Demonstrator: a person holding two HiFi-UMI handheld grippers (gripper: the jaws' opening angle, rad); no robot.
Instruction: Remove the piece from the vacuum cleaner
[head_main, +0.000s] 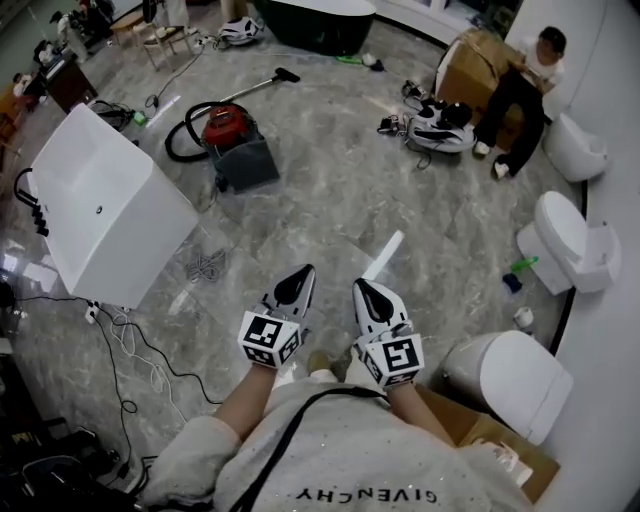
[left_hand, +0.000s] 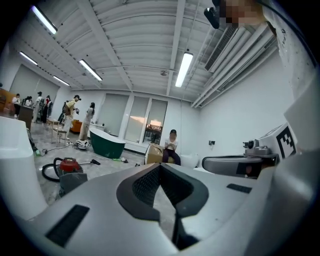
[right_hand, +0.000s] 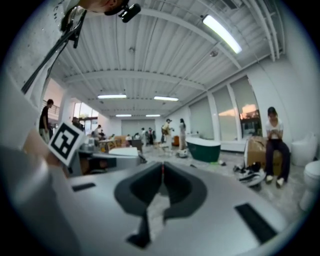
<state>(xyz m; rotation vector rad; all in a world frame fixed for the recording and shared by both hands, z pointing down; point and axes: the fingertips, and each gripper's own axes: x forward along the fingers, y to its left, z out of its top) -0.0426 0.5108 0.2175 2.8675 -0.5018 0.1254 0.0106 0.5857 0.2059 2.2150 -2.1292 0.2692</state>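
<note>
Sitting on grey marble floor (head_main: 350, 200), red vacuum cleaner (head_main: 225, 125), white bathtub (head_main: 110, 210)

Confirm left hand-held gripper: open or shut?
Shut. The left hand-held gripper shows its jaws meeting at the tips, with nothing held between them.

Bare marble floor (head_main: 340, 205) lies open across mid-frame up to the red vacuum cleaner (head_main: 228, 135) at upper left. A white bathtub (head_main: 120, 190) crowds the left and toilets (head_main: 565, 235) the right edge.
</note>
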